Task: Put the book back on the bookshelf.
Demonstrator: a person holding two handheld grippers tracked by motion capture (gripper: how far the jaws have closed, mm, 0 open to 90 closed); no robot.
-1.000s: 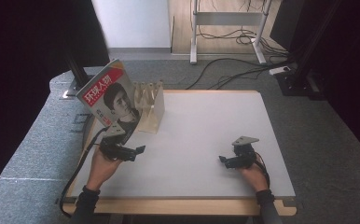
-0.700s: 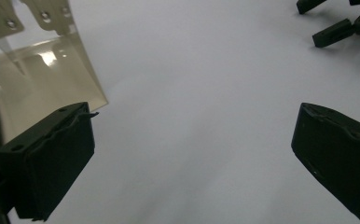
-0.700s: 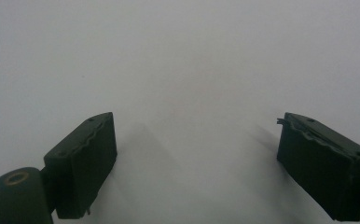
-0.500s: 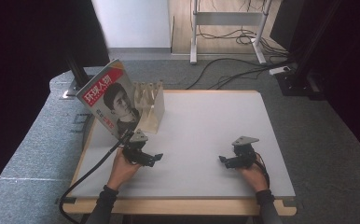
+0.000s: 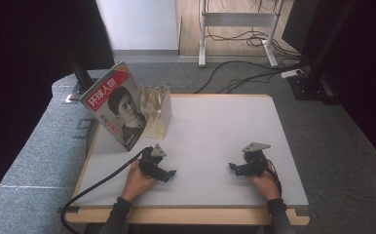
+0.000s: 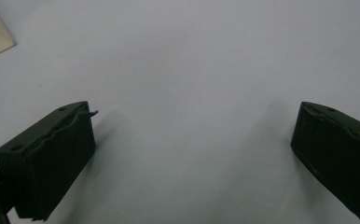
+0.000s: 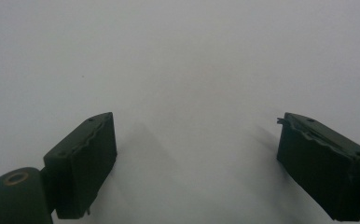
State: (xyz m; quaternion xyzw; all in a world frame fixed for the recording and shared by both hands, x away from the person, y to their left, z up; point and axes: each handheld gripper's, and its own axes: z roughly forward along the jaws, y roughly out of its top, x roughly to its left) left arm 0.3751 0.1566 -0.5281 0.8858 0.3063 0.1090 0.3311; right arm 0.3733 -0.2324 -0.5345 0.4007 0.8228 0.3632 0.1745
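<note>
The magazine stands tilted at the far left of the counter, leaning against the pale wooden rack just to its right; its long edge runs from far left down to near right. It lies farther away and a little left of the left claw, which is much the nearer of the two; the right claw sits well apart, over on the near right. In the left gripper view the left claw gapes wide with nothing between its jaws, low over bare counter. The right claw is likewise wide and empty.
</note>
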